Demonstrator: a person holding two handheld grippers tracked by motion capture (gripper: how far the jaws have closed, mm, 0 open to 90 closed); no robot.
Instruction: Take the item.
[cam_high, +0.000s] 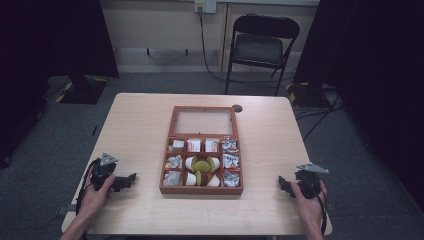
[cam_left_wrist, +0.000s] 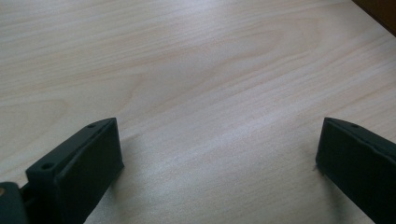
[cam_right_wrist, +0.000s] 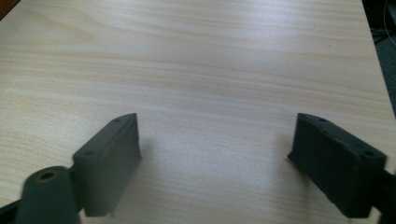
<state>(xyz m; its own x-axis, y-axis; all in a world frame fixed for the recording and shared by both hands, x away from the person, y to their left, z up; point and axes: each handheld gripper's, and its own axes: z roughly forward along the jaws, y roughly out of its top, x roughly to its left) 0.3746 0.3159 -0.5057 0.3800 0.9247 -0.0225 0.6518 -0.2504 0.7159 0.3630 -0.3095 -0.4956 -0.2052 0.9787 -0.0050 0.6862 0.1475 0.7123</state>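
A wooden box (cam_high: 202, 188) with its glass-paned lid (cam_high: 204, 121) thrown back is seen in the middle of the tabletop (cam_high: 140, 125), slightly toward the near edge. Its compartments are already filled: small wrapped packets (cam_high: 230, 161) are laid in the outer cells, and white pieces with yellow-green ones (cam_high: 201, 165) are gathered in the central cells. What exactly these items are cannot be told at this size.

The left gripper (cam_high: 131, 177) is held low near the near left corner of the tabletop, well apart from the box, and the right gripper (cam_high: 282, 183) is held near the near right corner, likewise well apart. In the left gripper view the fingers (cam_left_wrist: 88, 163) are spread wide over bare wood, with nothing between them; a sliver of the box shows at the top right corner. In the right gripper view the fingers (cam_right_wrist: 109, 158) are also set wide, and only bare tabletop lies between them.

Nothing is gripped or touched by either tool. It is judged that no handling is under way: either the work on the box has not begun, or the contents have been arranged and only the lid is left to be closed. Which of the two applies cannot be decided.
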